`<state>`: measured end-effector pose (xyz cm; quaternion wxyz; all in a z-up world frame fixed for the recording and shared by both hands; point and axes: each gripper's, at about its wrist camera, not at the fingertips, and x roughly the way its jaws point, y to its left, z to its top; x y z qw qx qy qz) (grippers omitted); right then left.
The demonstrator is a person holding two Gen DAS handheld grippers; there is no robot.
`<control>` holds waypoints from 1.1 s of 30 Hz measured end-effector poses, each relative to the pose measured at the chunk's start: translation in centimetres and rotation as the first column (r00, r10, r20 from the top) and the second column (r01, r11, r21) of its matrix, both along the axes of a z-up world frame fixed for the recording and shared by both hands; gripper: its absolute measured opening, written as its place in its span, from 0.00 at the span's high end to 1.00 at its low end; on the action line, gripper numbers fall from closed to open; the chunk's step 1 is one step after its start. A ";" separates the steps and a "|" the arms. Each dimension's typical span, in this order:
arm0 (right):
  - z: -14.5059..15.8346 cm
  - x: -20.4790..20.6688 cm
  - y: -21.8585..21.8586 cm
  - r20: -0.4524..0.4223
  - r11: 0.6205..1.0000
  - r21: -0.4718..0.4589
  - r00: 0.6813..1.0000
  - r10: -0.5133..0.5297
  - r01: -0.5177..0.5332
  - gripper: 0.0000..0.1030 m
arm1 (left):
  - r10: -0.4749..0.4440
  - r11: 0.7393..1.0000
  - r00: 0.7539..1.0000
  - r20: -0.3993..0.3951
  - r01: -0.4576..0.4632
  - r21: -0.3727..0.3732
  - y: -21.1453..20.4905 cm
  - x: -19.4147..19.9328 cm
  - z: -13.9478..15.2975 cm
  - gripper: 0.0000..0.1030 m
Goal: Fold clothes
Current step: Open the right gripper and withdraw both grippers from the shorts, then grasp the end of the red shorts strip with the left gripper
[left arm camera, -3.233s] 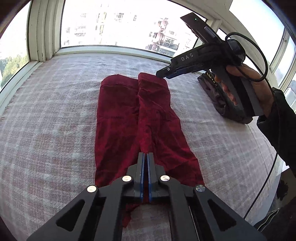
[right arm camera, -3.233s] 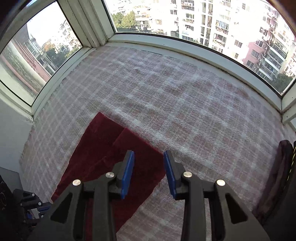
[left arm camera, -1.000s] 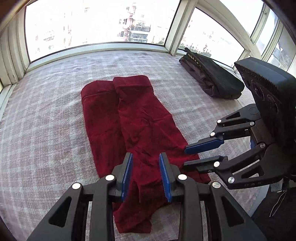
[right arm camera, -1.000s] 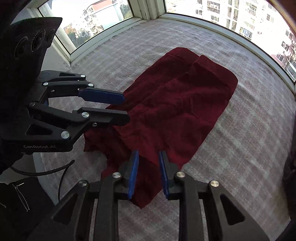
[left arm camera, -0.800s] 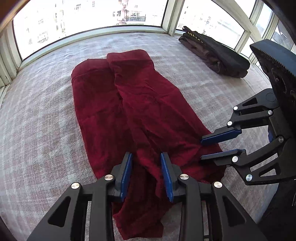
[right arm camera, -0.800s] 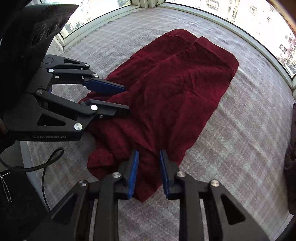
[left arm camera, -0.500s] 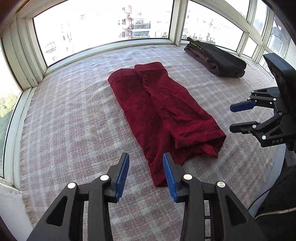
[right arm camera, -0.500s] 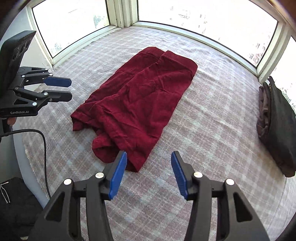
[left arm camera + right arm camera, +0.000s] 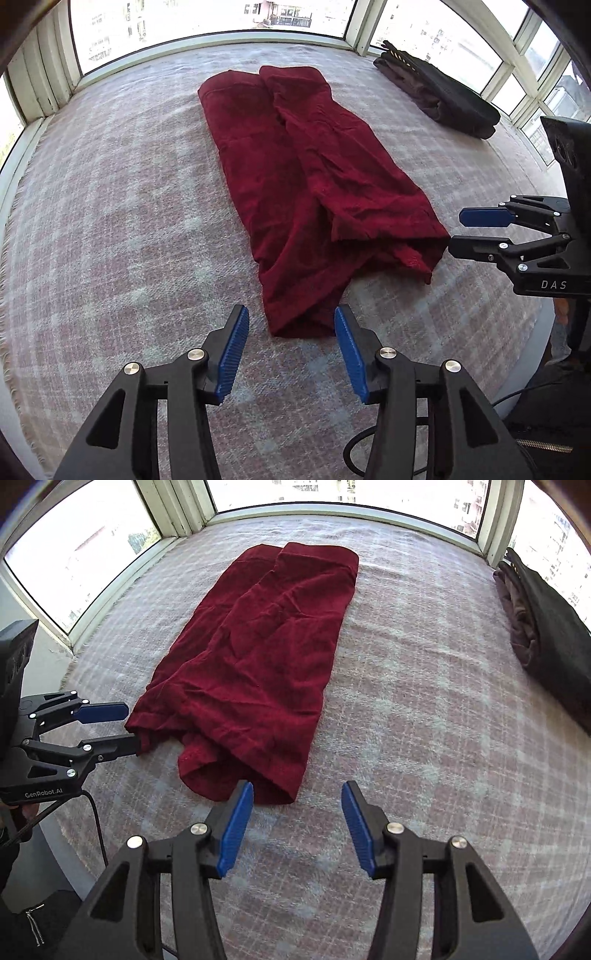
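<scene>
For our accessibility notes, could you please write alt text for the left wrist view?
A red garment lies folded lengthwise on a plaid blanket by windows. The left gripper, jaws opening and empty, hovers near its end; the right gripper is open at right.

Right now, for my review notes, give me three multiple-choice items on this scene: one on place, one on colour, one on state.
1. Where is the dark pile? A beside the window frame B on the red garment C between the fingers
2. The garment is: A blue B dark red C white
3. The left gripper is: A clamped on cloth B open, empty C out of view

Answers: 1 A, it lies at the blanket's far edge by the frame. 2 B, deep red throughout. 3 B, its jaws are opening, only blanket between them.
</scene>
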<state>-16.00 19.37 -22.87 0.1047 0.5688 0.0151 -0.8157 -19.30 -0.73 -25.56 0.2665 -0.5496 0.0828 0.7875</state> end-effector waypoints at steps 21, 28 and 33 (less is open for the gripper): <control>-1.0 -1.1 -0.8 0.041 1.000 -0.006 0.999 0.007 -0.007 0.57 | -0.057 0.998 0.998 -0.008 0.057 0.033 0.1 -0.5 -0.2 0.77; -1.0 -1.3 -0.8 0.048 0.997 -0.072 0.999 0.017 -0.014 0.95 | -0.085 0.996 0.996 -0.023 0.086 0.032 0.3 -0.3 -0.2 0.93; -0.7 -1.5 -0.4 0.058 0.994 -0.113 0.998 0.007 -0.001 0.96 | -0.069 0.995 0.997 -0.028 0.071 0.068 0.0 -0.4 0.3 0.96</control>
